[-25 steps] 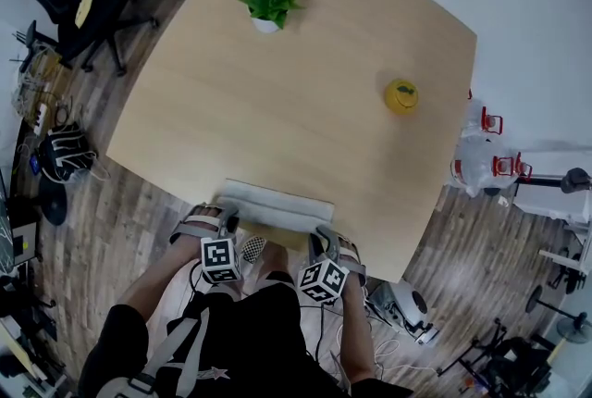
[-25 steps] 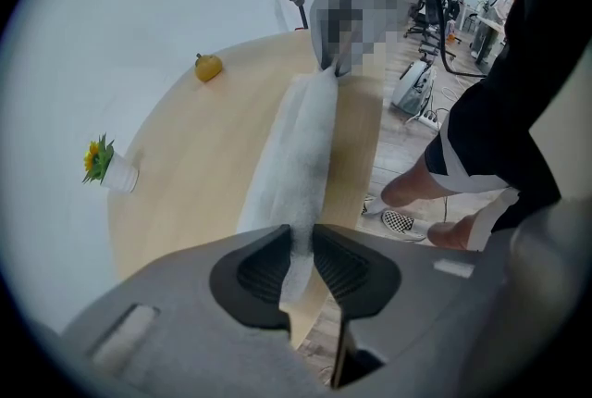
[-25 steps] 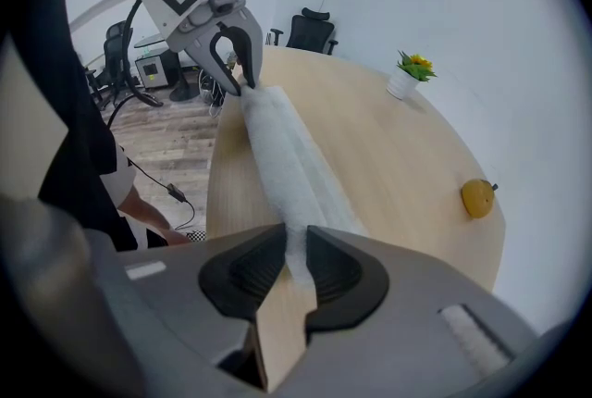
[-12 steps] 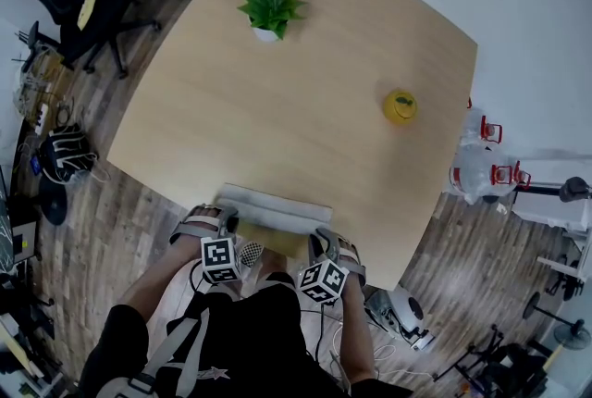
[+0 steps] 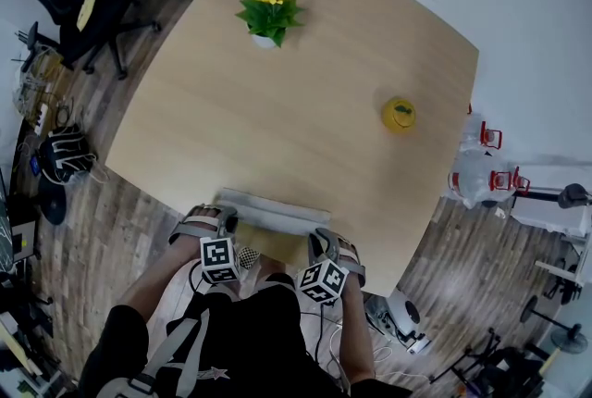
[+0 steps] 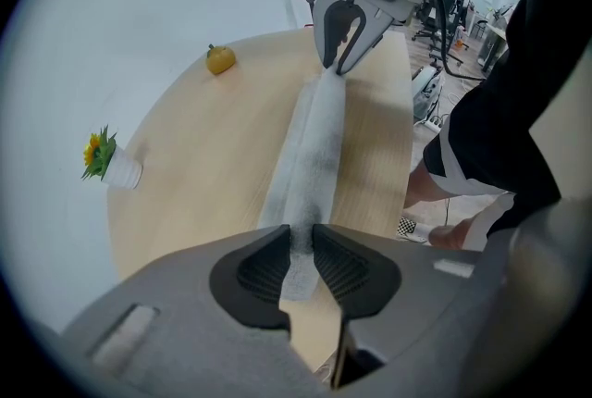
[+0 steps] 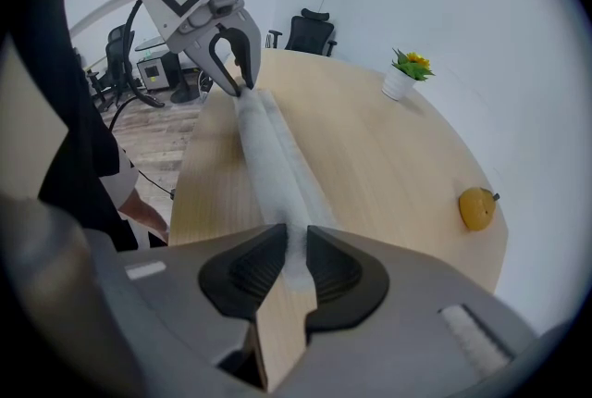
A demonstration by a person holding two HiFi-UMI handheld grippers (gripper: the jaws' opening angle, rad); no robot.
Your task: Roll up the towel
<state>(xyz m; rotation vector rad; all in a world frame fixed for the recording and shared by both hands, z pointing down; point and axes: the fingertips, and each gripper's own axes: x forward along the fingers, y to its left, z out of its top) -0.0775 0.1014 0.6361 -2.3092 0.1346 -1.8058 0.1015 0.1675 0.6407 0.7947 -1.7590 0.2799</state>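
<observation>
Holds the towel (image 5: pixel 271 212) at both ends, one end in each gripper. Grips it in the left gripper (image 6: pixel 298 243) with jaws narrow, pads pressed on the grey cloth from both sides. Grips the other end in the right gripper (image 7: pixel 296 248) in the same way, jaws narrow and closed on cloth. Runs straight out from each pair of jaws to the opposite pair (as a long thin band, folded or partly rolled, cannot tell which). Lies on the table (image 5: pixel 305 91) close to its near edge, with bare wood under and just behind both pairs of jaws. Points both grippers steeply down. Far beyond the jaws, well apart from the towel: a plant (image 5: pixel 268 17) in a white pot and a yellow fruit (image 5: pixel 399 114).
</observation>
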